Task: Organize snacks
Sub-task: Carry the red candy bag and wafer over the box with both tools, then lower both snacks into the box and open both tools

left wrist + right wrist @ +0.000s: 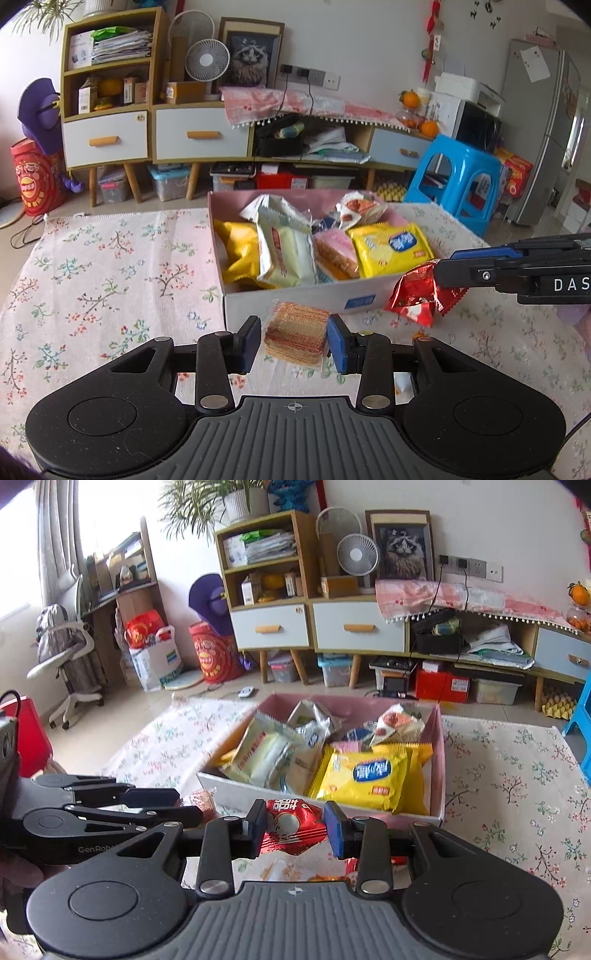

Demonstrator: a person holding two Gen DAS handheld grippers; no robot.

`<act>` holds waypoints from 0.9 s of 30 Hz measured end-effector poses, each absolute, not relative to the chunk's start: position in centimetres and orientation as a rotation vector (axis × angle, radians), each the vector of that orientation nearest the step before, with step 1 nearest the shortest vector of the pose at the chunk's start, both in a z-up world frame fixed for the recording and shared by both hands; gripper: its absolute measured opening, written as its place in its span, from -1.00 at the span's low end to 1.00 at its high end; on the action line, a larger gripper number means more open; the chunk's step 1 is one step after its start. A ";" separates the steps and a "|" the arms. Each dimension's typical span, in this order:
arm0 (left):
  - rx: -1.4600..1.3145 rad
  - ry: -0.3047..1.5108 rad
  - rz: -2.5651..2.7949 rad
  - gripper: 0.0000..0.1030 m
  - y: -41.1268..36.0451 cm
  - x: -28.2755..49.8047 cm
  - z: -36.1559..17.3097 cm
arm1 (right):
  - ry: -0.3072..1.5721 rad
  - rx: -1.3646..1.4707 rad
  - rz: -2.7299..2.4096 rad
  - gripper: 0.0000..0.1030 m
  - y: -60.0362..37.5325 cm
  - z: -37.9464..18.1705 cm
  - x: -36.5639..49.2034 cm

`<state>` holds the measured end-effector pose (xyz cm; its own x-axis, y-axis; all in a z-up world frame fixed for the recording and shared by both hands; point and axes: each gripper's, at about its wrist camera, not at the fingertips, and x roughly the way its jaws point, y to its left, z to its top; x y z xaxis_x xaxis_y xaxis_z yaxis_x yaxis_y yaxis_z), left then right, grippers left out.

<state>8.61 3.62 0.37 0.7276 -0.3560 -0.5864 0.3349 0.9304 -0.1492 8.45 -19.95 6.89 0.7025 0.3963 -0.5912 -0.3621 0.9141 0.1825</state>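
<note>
Left wrist view: fingers [293, 341] clamp a wafer pack [295, 336]; right fingers [295, 827] pinch a red packet [293, 829].

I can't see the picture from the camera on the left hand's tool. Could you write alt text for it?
The left gripper holds a clear-wrapped stack of wafer biscuits between its blue fingers, just in front of an open box crowded with snack packets. At right, the right gripper pinches a shiny red packet above a floral tablecloth.

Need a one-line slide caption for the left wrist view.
Left gripper holds a wafer pack before the snack box.
</note>
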 end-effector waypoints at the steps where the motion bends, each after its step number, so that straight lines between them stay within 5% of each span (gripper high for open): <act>1: -0.038 0.649 -0.381 -0.30 3.6 8.7 0.5 | 0.665 0.061 0.418 -0.56 -20.1 7.0 8.5; 27: -0.112 0.634 -0.353 -0.29 -2.5 14.7 0.4 | 0.607 0.362 0.199 -0.58 -23.3 6.1 16.1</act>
<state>14.72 -2.48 0.41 0.7487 -0.3559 -0.5593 0.2879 0.9345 -0.2093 16.10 -23.29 6.13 0.8051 0.2869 -0.5192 -0.0767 0.9183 0.3884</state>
